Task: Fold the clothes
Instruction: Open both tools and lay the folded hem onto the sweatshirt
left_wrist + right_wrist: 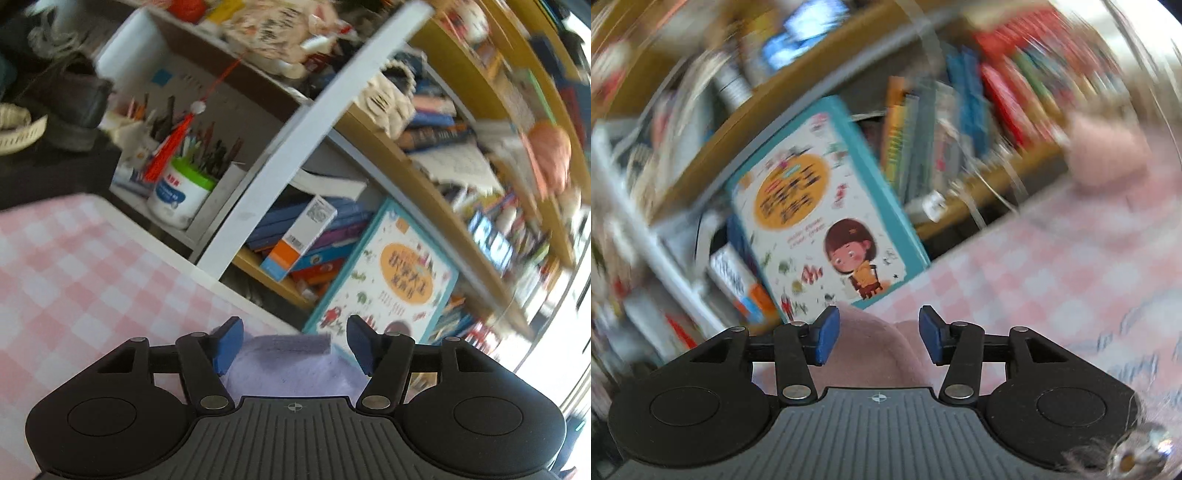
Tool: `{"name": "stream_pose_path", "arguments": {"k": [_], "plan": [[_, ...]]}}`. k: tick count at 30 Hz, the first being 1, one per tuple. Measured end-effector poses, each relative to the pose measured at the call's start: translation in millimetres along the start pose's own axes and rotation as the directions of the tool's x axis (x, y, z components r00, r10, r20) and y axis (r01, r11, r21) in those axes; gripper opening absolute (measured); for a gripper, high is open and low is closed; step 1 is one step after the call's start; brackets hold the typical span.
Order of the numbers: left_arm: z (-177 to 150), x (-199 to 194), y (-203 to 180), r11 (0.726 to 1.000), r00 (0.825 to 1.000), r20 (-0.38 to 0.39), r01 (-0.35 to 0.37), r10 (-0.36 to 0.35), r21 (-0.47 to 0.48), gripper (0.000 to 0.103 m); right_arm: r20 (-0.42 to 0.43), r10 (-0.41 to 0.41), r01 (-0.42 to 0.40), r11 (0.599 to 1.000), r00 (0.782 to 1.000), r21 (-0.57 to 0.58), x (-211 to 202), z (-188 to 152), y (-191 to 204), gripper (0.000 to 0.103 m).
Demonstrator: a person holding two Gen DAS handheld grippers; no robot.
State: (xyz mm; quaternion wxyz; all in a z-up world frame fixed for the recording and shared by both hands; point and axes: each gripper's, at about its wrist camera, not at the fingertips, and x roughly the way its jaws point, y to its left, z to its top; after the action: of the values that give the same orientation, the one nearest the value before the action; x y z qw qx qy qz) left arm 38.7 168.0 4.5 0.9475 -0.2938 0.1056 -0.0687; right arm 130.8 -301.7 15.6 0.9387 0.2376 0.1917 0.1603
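A lavender fleece garment (291,363) lies on the pink checked tablecloth (74,266), just under and between my left gripper's (295,341) blue pads; the jaws stand wide open and hold nothing. In the right wrist view, a dusty pink garment (875,350) lies under my right gripper (879,334), whose blue pads are also wide apart and empty. Another pink bundle (1108,151) sits at the far right on the tablecloth (1052,266). The right view is motion-blurred.
A bookshelf stands close behind the table's far edge, with a large teal picture book (384,273) leaning on it; the book also shows in the right wrist view (820,206). A white jar of pens (181,192) and a basket (18,133) sit at left.
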Motion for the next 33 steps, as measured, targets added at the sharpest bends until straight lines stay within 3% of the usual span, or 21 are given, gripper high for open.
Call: {"name": "stream_pose_path", "arguments": {"k": [5, 7, 8, 9, 10, 12, 16, 22, 28, 30, 33], "plan": [[-5.5, -0.7, -18.5, 0.991, 0.997, -0.013, 0.082, -0.081, 0.105, 0.063, -0.022, 0.004, -0.010, 0.963, 1.000, -0.268, 0.0, -15.8, 37.4, 0.046], [-7.0, -1.7, -25.8, 0.981, 0.992, -0.016, 0.126, -0.125, 0.147, 0.061, -0.037, -0.003, -0.010, 0.942, 0.999, -0.336, 2.4, -23.1, 46.7, 0.039], [-8.0, -2.5, -29.8, 0.975, 0.990, -0.016, 0.141, -0.140, 0.172, 0.061, -0.051, -0.014, -0.005, 0.936, 0.999, -0.352, 4.7, -25.3, 48.5, 0.034], [-9.0, -3.2, -33.8, 0.968, 0.988, -0.015, 0.155, -0.155, 0.196, 0.060, -0.065, -0.024, -0.001, 0.930, 0.998, -0.367, 7.0, -27.5, 50.2, 0.022], [-10.6, -3.0, -36.6, 0.963, 0.987, -0.025, 0.162, -0.160, 0.215, 0.053, -0.079, -0.035, 0.002, 0.924, 0.996, -0.383, 9.2, -29.7, 51.9, 0.018], [-14.1, -1.4, -41.2, 0.954, 0.985, -0.052, 0.171, -0.163, 0.245, 0.046, -0.106, -0.058, 0.009, 0.910, 0.993, -0.414, 13.8, -34.1, 55.4, 0.018], [-20.7, 8.7, -45.6, 0.950, 0.985, -0.121, 0.152, -0.123, 0.271, 0.046, -0.154, -0.101, 0.022, 0.895, 0.983, -0.445, 21.3, -40.5, 55.8, 0.018], [-26.4, 27.9, -30.2, 0.977, 0.966, -0.251, 0.115, -0.067, 0.180, 0.048, -0.200, -0.129, 0.022, 0.886, 0.971, -0.464, 28.9, -47.0, 54.3, 0.023], [-19.1, 27.9, -14.0, 0.995, 0.979, -0.205, 0.035, -0.015, 0.097, 0.052, -0.205, -0.134, 0.018, 0.873, 0.970, -0.487, 29.5, -51.7, 57.9, 0.029], [-17.1, 31.4, -0.2, 0.999, 0.975, -0.219, -0.023, 0.028, 0.024, 0.052, -0.208, -0.129, 0.014, 0.879, 0.969, -0.477, 30.1, -51.3, 57.0, 0.030], [-16.8, 33.1, 14.7, 0.997, 0.974, -0.228, -0.026, 0.007, -0.079, 0.052, -0.215, -0.121, 0.009, 0.888, 0.969, -0.460, 31.0, -50.4, 55.1, 0.030]]}}
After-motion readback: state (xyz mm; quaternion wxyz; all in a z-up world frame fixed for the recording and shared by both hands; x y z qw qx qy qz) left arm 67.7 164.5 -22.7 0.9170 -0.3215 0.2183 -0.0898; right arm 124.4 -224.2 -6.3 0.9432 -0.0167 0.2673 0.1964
